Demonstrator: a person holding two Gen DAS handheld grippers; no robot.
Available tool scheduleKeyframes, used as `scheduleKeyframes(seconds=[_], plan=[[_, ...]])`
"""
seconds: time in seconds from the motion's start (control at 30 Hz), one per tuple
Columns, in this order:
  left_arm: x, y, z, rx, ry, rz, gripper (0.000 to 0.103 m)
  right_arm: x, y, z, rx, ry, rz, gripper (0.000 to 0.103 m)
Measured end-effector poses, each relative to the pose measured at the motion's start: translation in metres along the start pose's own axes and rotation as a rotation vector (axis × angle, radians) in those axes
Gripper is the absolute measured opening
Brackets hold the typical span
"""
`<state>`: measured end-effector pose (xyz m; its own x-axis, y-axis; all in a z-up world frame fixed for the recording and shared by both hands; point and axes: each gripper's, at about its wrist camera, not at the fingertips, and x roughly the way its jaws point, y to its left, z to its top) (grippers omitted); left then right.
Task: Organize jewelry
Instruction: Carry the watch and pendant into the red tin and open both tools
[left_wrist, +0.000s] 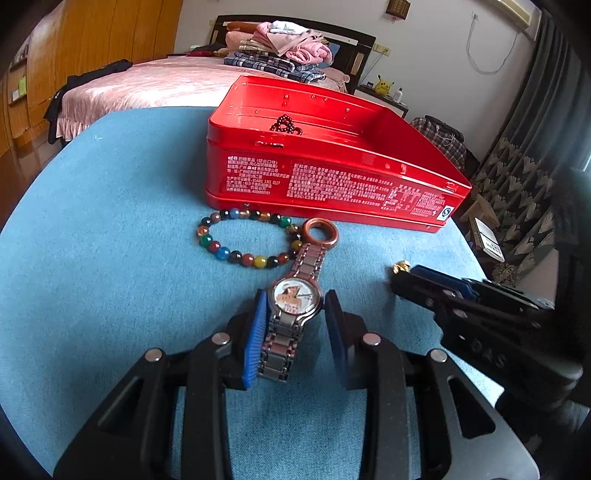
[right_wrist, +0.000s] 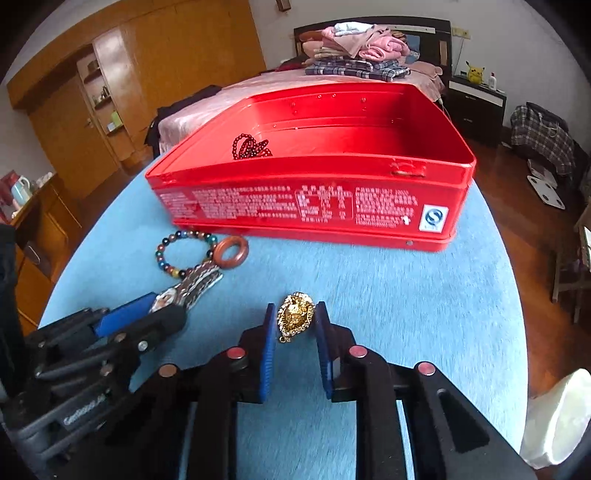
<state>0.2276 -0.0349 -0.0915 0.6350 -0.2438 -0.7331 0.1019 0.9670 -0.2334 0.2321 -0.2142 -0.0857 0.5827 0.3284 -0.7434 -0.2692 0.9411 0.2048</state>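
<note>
A metal-band watch lies on the blue cloth, its face between the fingers of my left gripper, whose jaws stand close on both sides of it. A gold brooch lies between the fingers of my right gripper, jaws close beside it. A multicoloured bead bracelet and a brown ring lie in front of the open red tin. A dark bead string lies inside the tin. The right gripper shows in the left view.
The round table has a blue cloth; its edge curves close on the right. A bed with folded clothes stands behind. A white bag sits low right.
</note>
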Motion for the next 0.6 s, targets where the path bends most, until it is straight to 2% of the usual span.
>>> scheduleKeyframes(seconds=[0.4, 0.6], plan=[[0.002, -0.003, 0.0, 0.021, 0.014, 0.022, 0.03, 0.0, 0.002, -0.005, 0.049, -0.018, -0.027, 0.021], [-0.009, -0.004, 0.001, 0.007, -0.033, 0.014, 0.03, -0.017, 0.007, -0.006, 0.005, -0.035, -0.026, 0.02]])
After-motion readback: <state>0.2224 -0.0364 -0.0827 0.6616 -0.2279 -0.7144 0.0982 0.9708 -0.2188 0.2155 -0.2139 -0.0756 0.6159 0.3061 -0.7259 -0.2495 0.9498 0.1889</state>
